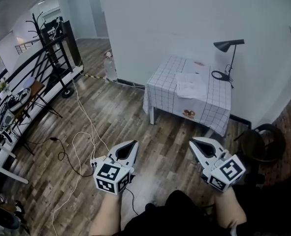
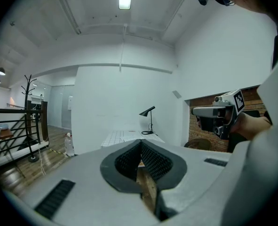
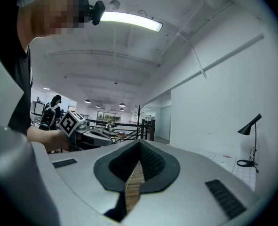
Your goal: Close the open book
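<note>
Wood plank floor (image 1: 135, 117) fills most of the head view, w/ a white wall (image 1: 184, 18) behind. Black railing (image 1: 32, 73) runs along the left edge. A small table (image 1: 204, 109) under a checked cloth stands against the wall. A dark round chair (image 1: 263, 141) sits just right of it.

Both grippers are held low in the foreground, over the floor and well short of the table. Left gripper (image 1: 134, 142) has its fingers pressed together w/ nothing between them; only floor shows thru the gap behind the tips. Right gripper (image 1: 192, 141) is the same: tips meet, empty.

Open book (image 1: 190, 85) lies flat on the tabletop, pages up, roughly mid-cloth and well apart from both grippers. Black desk lamp (image 1: 229, 45) stands at the table's back right corner, just beside the book. A white cable (image 1: 86, 127) snakes across the floor at left. A bottle (image 1: 109, 65) stands at the wall's foot. A small brown item (image 1: 188, 114) sits at the cloth's front edge, too small to ID.
</note>
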